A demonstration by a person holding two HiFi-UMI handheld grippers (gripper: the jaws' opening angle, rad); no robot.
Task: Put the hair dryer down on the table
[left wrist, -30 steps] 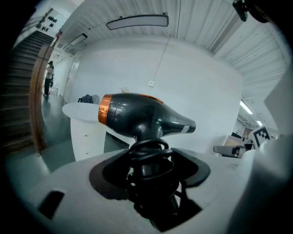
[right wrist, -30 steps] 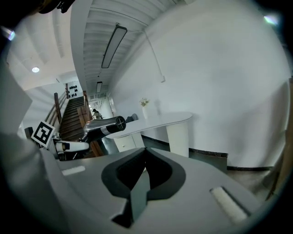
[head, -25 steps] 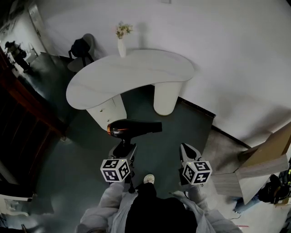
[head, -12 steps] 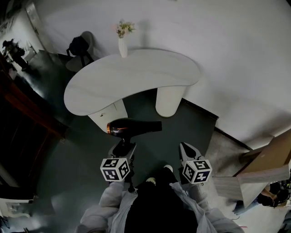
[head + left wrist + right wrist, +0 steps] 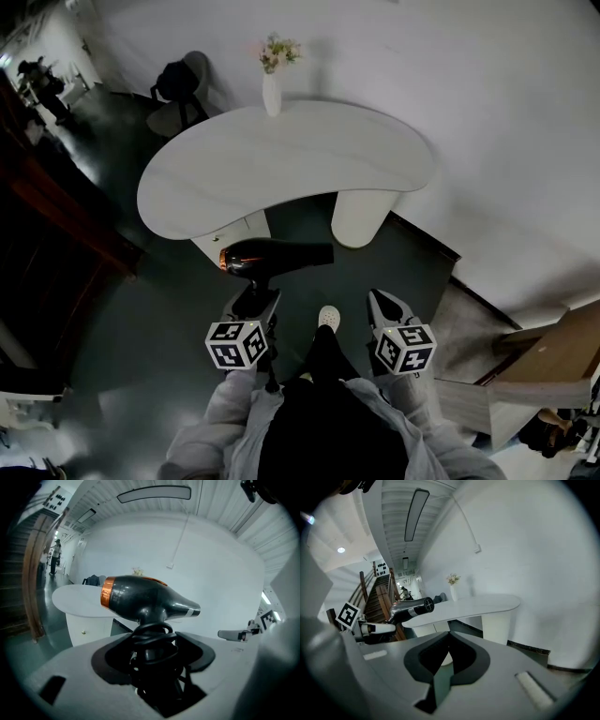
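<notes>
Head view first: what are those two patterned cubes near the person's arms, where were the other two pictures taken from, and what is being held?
There is no robot here. A person stands on a dark floor with a hand-held two-jaw gripper in each hand. The marker cubes are part of those grippers. The head view comes from a camera on the person's head, looking steeply down. The left gripper view and the right gripper view come from cameras riding on each gripper, looking along its jaws. The left gripper is clamped on the handle of a black hair dryer, held in the air and not yet on the white curved table. The right gripper is closed with nothing in it. The only thing showing on the table is a white vase of flowers.
</notes>
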